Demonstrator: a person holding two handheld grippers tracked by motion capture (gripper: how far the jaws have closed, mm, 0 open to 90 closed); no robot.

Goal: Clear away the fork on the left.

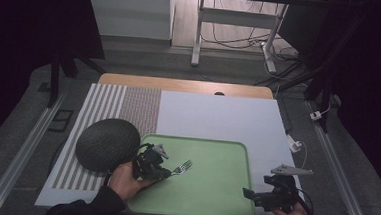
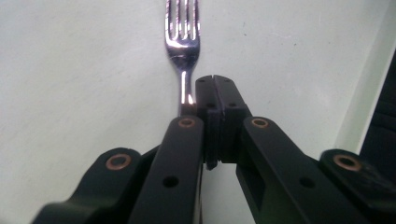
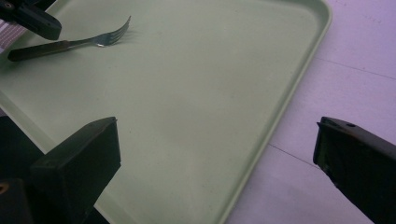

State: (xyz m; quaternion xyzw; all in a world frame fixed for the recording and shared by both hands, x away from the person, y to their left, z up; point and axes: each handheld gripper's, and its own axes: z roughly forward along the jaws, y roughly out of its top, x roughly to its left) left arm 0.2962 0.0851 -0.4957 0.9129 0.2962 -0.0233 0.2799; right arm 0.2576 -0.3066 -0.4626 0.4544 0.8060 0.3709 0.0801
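A metal fork (image 1: 182, 167) lies flat on the pale green tray (image 1: 213, 194), tines pointing away to the right. My left gripper (image 1: 166, 172) is low over the fork's handle end, held in a hand at the tray's left edge. In the left gripper view the jaws (image 2: 215, 81) stand pressed together with nothing between them, and the fork (image 2: 183, 42) runs just left of them, its stem passing under the left jaw. My right gripper (image 1: 258, 188) stands open at the tray's right front corner. Its jaws (image 3: 215, 135) are wide apart over the tray rim (image 3: 261, 140), and the fork (image 3: 70, 44) lies far off.
A dark round mat (image 1: 107, 143) lies left of the tray on a striped cloth (image 1: 103, 107). Both rest on a white board (image 1: 218, 114) over a wooden table (image 1: 180, 84). Beyond the table are a desk frame and cables on the floor.
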